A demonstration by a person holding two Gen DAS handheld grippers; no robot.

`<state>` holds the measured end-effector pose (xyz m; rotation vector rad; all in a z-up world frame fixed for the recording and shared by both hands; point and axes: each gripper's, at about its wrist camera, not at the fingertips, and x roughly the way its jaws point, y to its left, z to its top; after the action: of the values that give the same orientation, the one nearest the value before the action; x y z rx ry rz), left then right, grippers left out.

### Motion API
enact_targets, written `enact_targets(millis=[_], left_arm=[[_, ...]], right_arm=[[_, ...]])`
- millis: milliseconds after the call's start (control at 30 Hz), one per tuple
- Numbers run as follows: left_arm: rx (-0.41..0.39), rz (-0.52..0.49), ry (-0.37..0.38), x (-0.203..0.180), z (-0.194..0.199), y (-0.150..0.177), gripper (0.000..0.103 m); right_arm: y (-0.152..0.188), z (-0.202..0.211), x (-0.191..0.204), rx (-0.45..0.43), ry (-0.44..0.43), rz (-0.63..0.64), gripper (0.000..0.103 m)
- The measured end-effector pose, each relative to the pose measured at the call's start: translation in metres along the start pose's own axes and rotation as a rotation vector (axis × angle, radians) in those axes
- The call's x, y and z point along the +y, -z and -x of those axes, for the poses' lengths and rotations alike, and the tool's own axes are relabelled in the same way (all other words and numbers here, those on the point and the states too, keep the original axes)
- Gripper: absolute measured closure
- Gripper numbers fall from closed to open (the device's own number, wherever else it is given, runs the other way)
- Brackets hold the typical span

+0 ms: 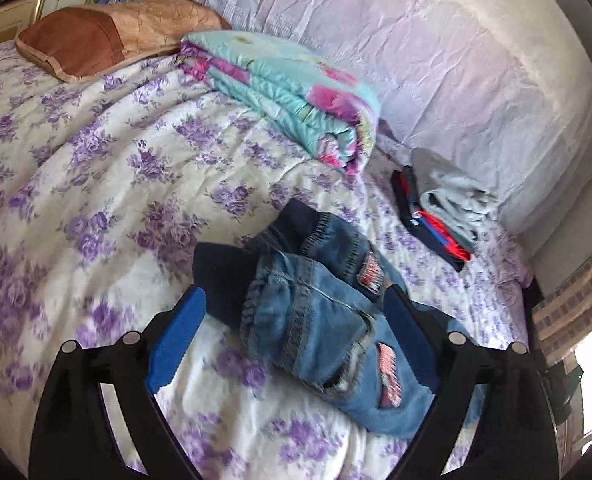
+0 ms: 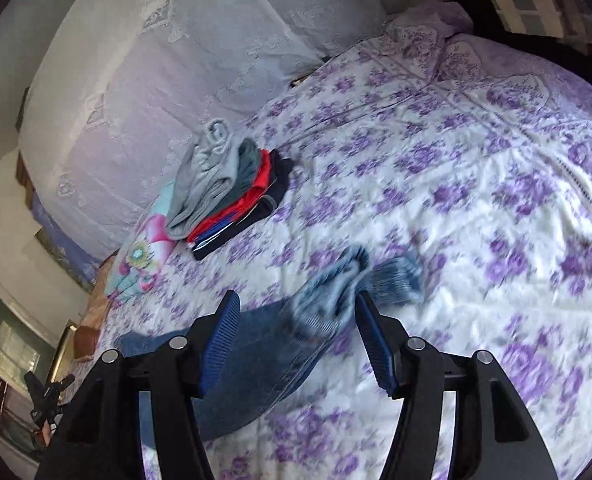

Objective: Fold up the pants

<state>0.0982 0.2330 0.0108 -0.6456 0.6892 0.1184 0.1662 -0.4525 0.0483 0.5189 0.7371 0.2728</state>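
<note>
Left wrist view: left gripper [image 1: 292, 340] gapes over jeans [image 1: 320, 320], patch lettering unreadable; right gripper [image 2: 296, 344] also spread, jeans cuffs between, pads not pressing

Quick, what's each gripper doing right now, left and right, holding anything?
Left gripper: open, holding nothing; the crumpled blue denim pants lie between its jaws.
Right gripper: open, holding nothing, over the pants' cuffs.

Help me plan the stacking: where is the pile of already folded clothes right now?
The folded pile lies on the floral bedspread against the white lace-covered cushion, right of the folded turquoise quilt and beyond the jeans in the left wrist view.
</note>
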Motion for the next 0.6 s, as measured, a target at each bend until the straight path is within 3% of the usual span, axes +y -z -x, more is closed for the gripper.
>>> enact_targets(millis=[100, 167, 267, 367, 533, 567, 600], left_arm=[[0.039, 0.037, -0.008, 0.009, -0.017, -0.004, 0.015], [0.062, 0.043, -0.017, 0.012, -0.026, -0.003, 0.015], [0.09, 0.013, -0.046, 0.01, -0.041, -0.003, 0.014], [0.095, -0.042, -0.08, 0.001, -0.048, -0.001, 0.013], [0.12, -0.126, -0.098, -0.009, -0.058, -0.004, 0.012], [0.121, -0.134, -0.096, -0.01, -0.059, -0.005, 0.014], [0.123, -0.148, -0.092, -0.012, -0.06, -0.007, 0.025]], right_arm=[[-0.017, 0.007, -0.016, -0.066, 0.11, -0.01, 0.042], [-0.023, 0.012, -0.024, -0.084, 0.127, -0.012, 0.042], [-0.025, -0.007, -0.028, 0.023, 0.072, 0.007, 0.042], [-0.021, -0.031, -0.033, 0.074, 0.102, 0.03, 0.046], [-0.003, -0.074, -0.04, 0.207, 0.107, 0.081, 0.069], [0.001, -0.072, -0.038, 0.201, 0.115, 0.105, 0.08], [0.003, -0.071, -0.035, 0.185, 0.123, 0.122, 0.088]])
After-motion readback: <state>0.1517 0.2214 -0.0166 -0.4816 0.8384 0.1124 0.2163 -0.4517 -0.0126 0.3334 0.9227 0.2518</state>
